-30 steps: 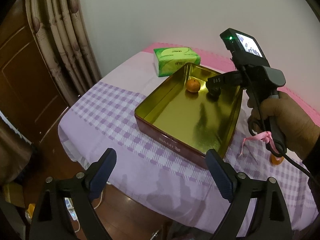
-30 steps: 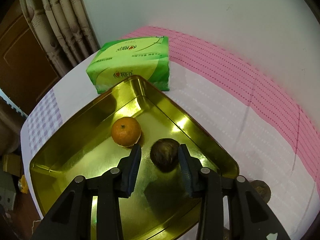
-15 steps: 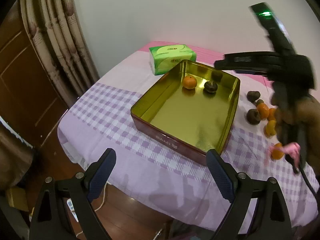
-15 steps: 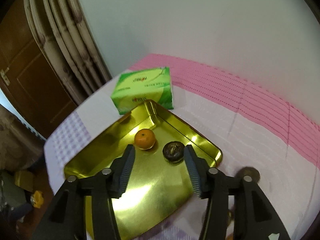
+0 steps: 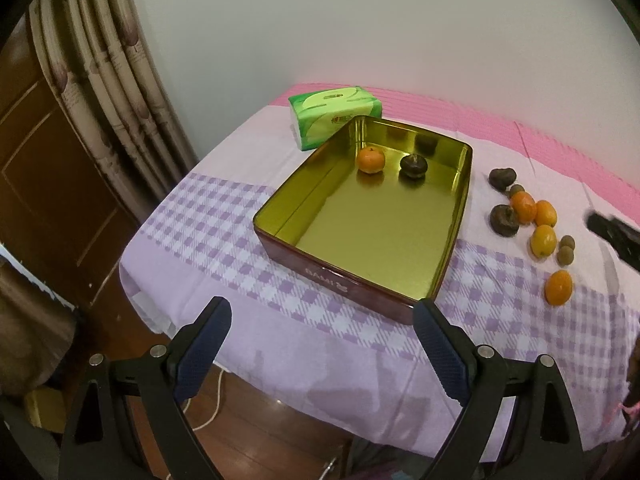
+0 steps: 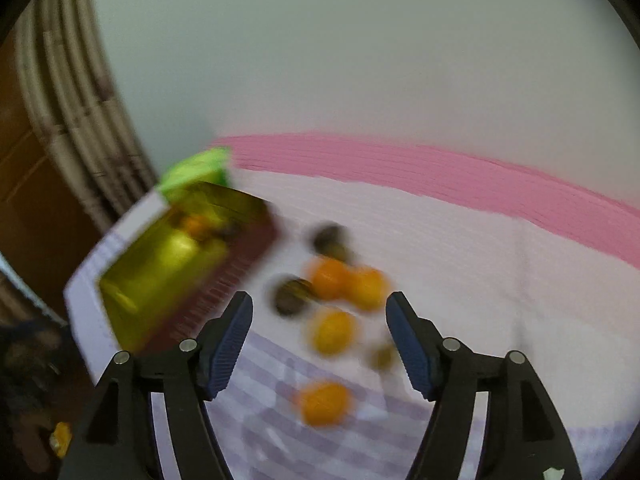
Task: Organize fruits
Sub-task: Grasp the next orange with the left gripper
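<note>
On my left wrist view, the left gripper (image 5: 320,344) hangs wide apart and empty before the gold tin (image 5: 452,232), which holds one orange (image 5: 371,160) and one dark fruit (image 5: 414,166). On my blurred right wrist view, the right gripper (image 6: 319,340) gapes empty above the loose fruits (image 6: 332,330) beside the tin.

The left gripper (image 5: 320,350) hangs with jaws wide apart near the tabletop (image 5: 208,236) edge, facing a gold tin (image 5: 444,264) holding a mandarin (image 5: 371,160) and a dark fruit (image 5: 414,166) at its far end, more fruit (image 5: 543,240) scattered right.
</note>
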Motion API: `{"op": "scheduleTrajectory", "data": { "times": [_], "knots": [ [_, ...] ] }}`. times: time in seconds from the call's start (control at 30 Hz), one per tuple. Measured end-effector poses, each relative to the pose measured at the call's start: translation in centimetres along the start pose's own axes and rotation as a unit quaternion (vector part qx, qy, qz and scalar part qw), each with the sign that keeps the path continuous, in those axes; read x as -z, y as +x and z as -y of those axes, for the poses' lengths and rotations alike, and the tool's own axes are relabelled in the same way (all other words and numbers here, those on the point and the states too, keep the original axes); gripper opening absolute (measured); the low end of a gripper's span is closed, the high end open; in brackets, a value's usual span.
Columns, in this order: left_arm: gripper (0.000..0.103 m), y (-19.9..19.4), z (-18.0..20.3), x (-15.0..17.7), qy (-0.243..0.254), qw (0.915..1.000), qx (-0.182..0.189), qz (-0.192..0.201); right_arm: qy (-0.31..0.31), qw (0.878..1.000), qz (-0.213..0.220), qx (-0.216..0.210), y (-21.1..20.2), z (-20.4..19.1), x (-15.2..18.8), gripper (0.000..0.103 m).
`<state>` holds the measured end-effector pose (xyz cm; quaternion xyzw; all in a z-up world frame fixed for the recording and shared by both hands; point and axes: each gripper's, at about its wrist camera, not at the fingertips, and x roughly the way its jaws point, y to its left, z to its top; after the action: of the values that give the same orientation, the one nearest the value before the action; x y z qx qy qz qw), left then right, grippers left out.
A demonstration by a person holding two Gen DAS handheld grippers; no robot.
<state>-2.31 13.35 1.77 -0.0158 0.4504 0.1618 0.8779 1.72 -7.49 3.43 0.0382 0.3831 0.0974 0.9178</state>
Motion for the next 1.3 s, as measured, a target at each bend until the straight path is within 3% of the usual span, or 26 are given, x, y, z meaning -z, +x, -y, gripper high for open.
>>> {"op": "scheduleTrajectory", "data": {
  "times": [0.07, 0.27, 0.5, 0.67, 0.83, 0.93, 1.03, 1.07, 1.17, 1.3],
  "knots": [
    [0.092, -0.1, 0.4, 0.1, 0.007, 1.0, -0.004, 0.002, 0.013, 0.999, -0.005, 0.046, -0.4, 3.0, 1.4, 0.068],
    [0.092, -0.2, 1.4, 0.3, 0.031, 0.9994, -0.014, 0.007, 0.056, 0.991, -0.023, 0.122, -0.6, 9.8, 4.3, 0.072],
    [0.093, -0.7, 3.8, 1.1, 0.081, 0.9963, -0.02, 0.022, 0.095, 0.982, -0.045, 0.155, 0.4, 13.9, 6.3, 0.076],
    [0.092, -1.4, 6.2, 2.0, 0.133, 0.9902, 0.032, 0.03, 0.12, 0.98, -0.051, 0.152, 0.7, 15.4, 7.3, 0.081],
    [0.092, -2.0, 9.3, 2.8, 0.178, 0.9763, 0.122, 0.017, 0.121, 0.981, -0.042, 0.148, 0.6, 15.8, 7.4, 0.086],
    [0.092, -2.1, 11.2, 2.6, 0.199, 0.9686, 0.148, 0.016, 0.124, 0.981, -0.037, 0.143, 0.7, 16.3, 7.4, 0.089],
    [0.092, -1.8, 13.9, 2.1, 0.224, 0.955, 0.194, 0.014, 0.121, 0.982, -0.036, 0.139, 0.9, 16.2, 7.5, 0.092],
    [0.092, -1.3, 15.2, 1.7, 0.237, 0.9468, 0.218, 0.007, 0.118, 0.983, -0.036, 0.138, 0.9, 16.2, 7.6, 0.093],
    [0.092, 0.3, 17.7, 0.9, 0.255, 0.9325, 0.255, -0.019, 0.117, 0.984, -0.034, 0.133, 0.8, 16.1, 7.7, 0.095],
    [0.09, 2.0, 20.2, 0.2, 0.267, 0.923, 0.276, -0.022, 0.125, 0.985, -0.026, 0.117, 0.5, 16.2, 8.0, 0.097]
  ]
}}
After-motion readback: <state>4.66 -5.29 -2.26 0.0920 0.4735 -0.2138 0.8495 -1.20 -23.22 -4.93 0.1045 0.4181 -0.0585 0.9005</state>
